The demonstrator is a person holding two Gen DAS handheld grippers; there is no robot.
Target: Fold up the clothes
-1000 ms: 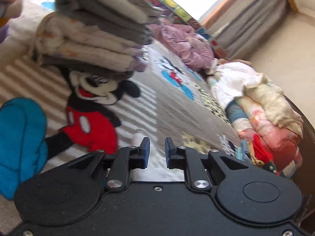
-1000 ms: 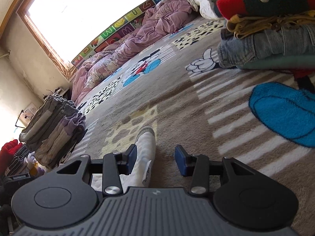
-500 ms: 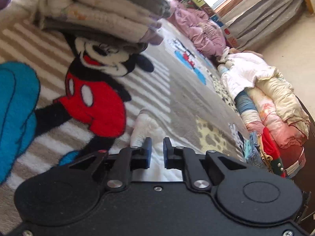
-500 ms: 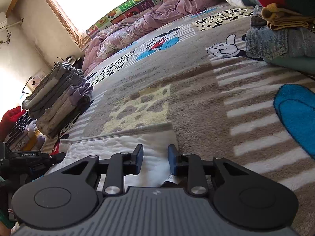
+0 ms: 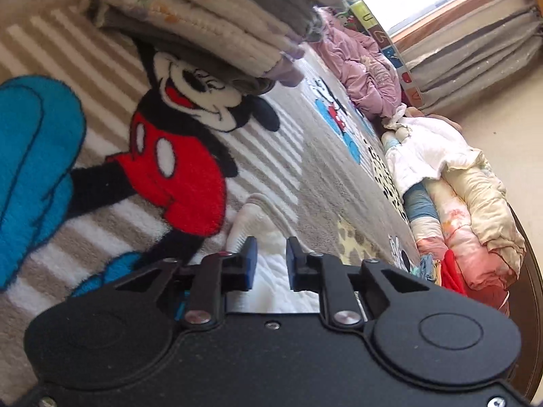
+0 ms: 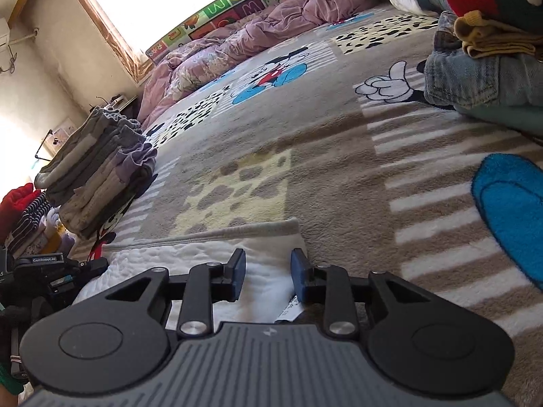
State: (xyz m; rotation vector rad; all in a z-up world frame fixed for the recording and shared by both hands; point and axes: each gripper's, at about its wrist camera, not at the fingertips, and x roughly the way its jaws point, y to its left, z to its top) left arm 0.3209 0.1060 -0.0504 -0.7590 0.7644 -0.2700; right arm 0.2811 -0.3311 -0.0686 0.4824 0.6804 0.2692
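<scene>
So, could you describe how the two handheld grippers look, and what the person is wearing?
The left gripper has a smooth black body with round housings, silver screws and blue finger pads. The right gripper has the same black linkage and blue pads, but a grey ribbed plate with a small lightning mark. In the right wrist view, the left one carries a white "GenRobot.AI" label. A green sleeve cuff shows.

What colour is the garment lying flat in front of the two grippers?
White, quilted, with a grey-beige edge band; the white garment shows best in the right wrist view.
</scene>
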